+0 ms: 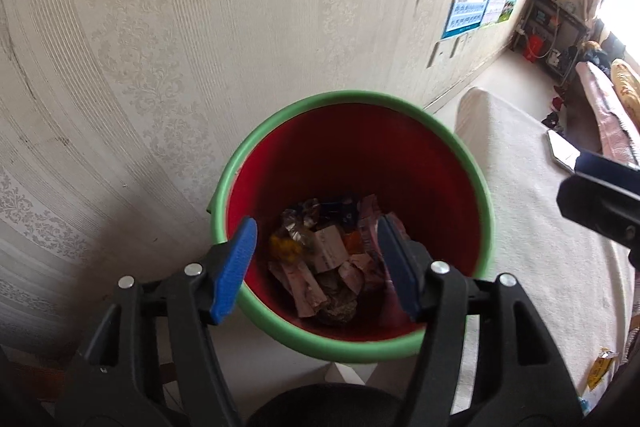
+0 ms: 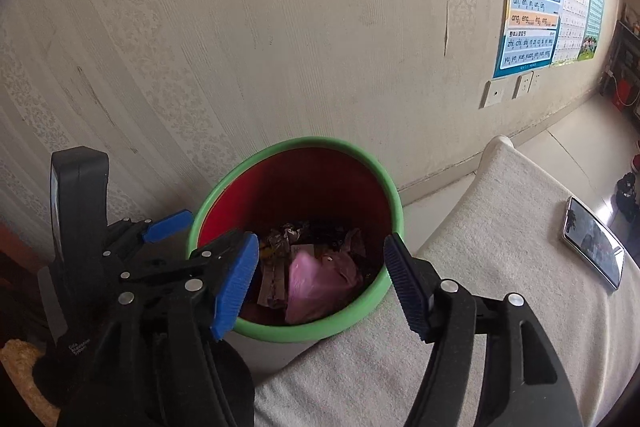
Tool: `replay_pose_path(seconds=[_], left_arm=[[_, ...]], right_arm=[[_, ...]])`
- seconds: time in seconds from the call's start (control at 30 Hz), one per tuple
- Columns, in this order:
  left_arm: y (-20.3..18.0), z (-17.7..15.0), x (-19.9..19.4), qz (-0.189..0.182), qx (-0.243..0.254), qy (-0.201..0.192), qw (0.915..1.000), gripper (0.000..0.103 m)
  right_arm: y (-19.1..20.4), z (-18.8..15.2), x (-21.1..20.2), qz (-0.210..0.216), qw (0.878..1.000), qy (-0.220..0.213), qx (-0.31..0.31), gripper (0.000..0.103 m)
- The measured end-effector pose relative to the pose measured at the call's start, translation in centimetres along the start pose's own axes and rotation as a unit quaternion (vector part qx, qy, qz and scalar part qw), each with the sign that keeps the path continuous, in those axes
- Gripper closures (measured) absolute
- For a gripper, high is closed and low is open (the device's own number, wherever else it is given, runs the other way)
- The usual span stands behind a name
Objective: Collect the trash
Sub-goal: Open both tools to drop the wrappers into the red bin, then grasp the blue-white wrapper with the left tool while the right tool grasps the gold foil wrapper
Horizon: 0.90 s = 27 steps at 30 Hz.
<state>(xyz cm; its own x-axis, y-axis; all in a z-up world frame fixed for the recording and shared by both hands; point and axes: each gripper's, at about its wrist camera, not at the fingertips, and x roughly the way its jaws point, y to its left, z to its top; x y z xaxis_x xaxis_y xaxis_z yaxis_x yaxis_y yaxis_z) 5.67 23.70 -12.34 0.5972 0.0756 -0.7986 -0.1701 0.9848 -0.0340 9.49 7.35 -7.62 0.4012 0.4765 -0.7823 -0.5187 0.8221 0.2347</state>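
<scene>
- We see a red bin [image 1: 352, 155] with a green rim, on the floor against the wall, just beside the bed's edge [image 2: 460, 235].
- Crumpled wrappers [image 1: 320, 259] and a pink bag [image 2: 316, 283] lie at its bottom; labels unreadable.
- Our left gripper [image 1: 316, 267] and right gripper [image 2: 320, 279] hover above it, jaws parted, empty.

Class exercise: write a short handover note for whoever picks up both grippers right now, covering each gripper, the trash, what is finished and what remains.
Left gripper: open, nothing between its fingers, above the bin.
Right gripper: open and empty too, also over the bin.
Trash: wrappers and a pink bag lie at the bin's bottom.
Done: these pieces are in.
Left: a yellow wrapper lies on the white cloth. The phone is not trash.
</scene>
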Motion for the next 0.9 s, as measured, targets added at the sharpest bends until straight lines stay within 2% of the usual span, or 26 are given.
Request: replay_pose_path(seconds=[0.1,0.2,0.27,0.37,0.5,0.6,0.7,0.73,0.77,0.8,0.83,0.9], left_arm=[[-2.0,-0.9,-1.6,-0.028,0.033,-0.009,0.9990,0.041],[-5.1,-2.4,-2.7,-0.069,0.079,0.001,0.9945,0.039],[-7.6,-3.5,-3.3,-0.108,0.108,0.015,0.9882,0.038],[-11.9,-5.4,-4.1,-0.168,0.167,0.038,0.9707,0.037],[-17.8,-9.1,-5.8,-0.252,0.248,0.066,0.9332,0.034],[-21.0,-12.0,-7.1,-0.291,0.308,0.080,0.9020,0.033],[-23.0,-14.7,-8.3,-0.323,0.362,0.092,0.8695,0.032],[-23.7,-15.5,-8.7,-0.332,0.382,0.096,0.8572,0.031],[-24.2,-16.4,-9.0,-0.341,0.400,0.099,0.8448,0.030],[-24.8,-17.4,-9.3,-0.348,0.419,0.103,0.8322,0.029],[-25.3,-18.2,-9.5,-0.353,0.438,0.105,0.8197,0.029],[-26.6,-19.7,-9.8,-0.360,0.472,0.112,0.7970,0.028]], right_arm=[[-2.4,-2.9,-3.1,-0.023,1.000,0.006,0.002,0.039],[-6.5,-7.1,-6.2,-0.071,0.997,0.032,0.025,0.039],[-9.6,-10.5,-8.2,-0.109,0.990,0.061,0.057,0.038],[-13.4,-15.3,-10.6,-0.140,0.977,0.110,0.118,0.038],[-15.2,-20.7,-12.3,-0.155,0.959,0.158,0.176,0.039],[-15.5,-24.0,-12.3,-0.146,0.949,0.170,0.220,0.039],[-15.6,-25.6,-11.4,-0.123,0.947,0.172,0.244,0.039],[-15.4,-25.8,-11.0,-0.114,0.948,0.172,0.242,0.047],[-15.3,-25.9,-10.6,-0.113,0.950,0.174,0.236,0.064],[-15.2,-25.9,-10.2,-0.115,0.950,0.176,0.232,0.073],[-15.2,-25.8,-10.2,-0.114,0.950,0.168,0.237,0.080],[-15.8,-25.2,-10.7,-0.114,0.952,0.139,0.248,0.080]])
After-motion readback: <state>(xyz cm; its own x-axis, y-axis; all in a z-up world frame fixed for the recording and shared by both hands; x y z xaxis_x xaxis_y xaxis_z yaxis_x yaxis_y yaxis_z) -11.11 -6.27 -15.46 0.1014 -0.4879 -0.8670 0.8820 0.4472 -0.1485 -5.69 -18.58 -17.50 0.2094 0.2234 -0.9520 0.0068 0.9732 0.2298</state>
